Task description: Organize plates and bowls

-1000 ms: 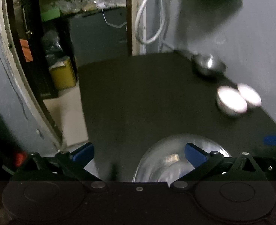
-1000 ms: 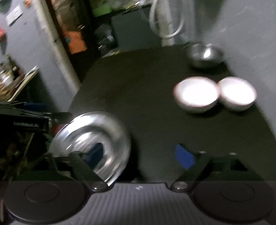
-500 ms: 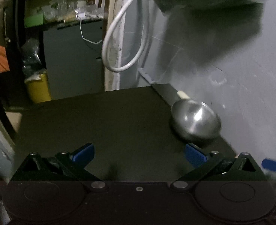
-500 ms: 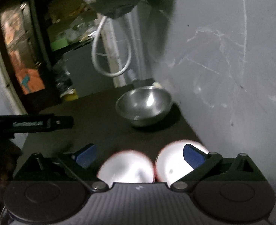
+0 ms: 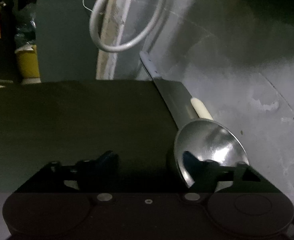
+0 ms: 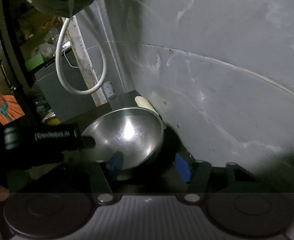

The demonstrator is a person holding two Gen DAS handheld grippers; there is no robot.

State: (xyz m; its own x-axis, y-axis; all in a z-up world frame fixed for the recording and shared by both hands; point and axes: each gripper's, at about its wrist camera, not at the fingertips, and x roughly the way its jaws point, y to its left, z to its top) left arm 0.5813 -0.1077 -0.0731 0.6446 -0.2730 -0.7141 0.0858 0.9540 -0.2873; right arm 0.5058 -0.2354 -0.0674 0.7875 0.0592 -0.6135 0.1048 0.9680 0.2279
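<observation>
Starting with the left tool (image 5: pixel 149 158): jaws closing, about halfway spread, not clamped on anything yet. Got one blue pad (image 5: pixel 188 156) sitting in front of the inside of the steel bowl (image 5: pixel 217 140), the other finger out over bare surface (image 5: pixel 77 120), well apart from the bowl, so only the bowl's left rim between them. Same deal on the right tool (image 6: pixel 149 165): jaws closing too, partway spread, one blue pad (image 6: pixel 115 163) low against the bowl's inside near its front rim and the other pad just off the bowl's right side, with that bit of wall between them. Can't see either pad actually pressing on metal, so no real pinch on either side as far as can be told. From the right wrist view, also catching the dark body of the left tool poking in at the bowl's left rim. Bowl itself parked at the far right corner of the dark surface, open side leaning toward the cameras, right up near the grey wall (image 5: pixel 236 70). Just behind it, some cream-coloured thing (image 5: pixel 201 108) along the wall edge, hard to say what. Farther out, a white cable loop (image 5: pixel 115 49) hanging past the far edge, and a yellow container (image 5: pixel 28 64) way off beyond the far left corner. Pretty dim and blurry overall.
</observation>
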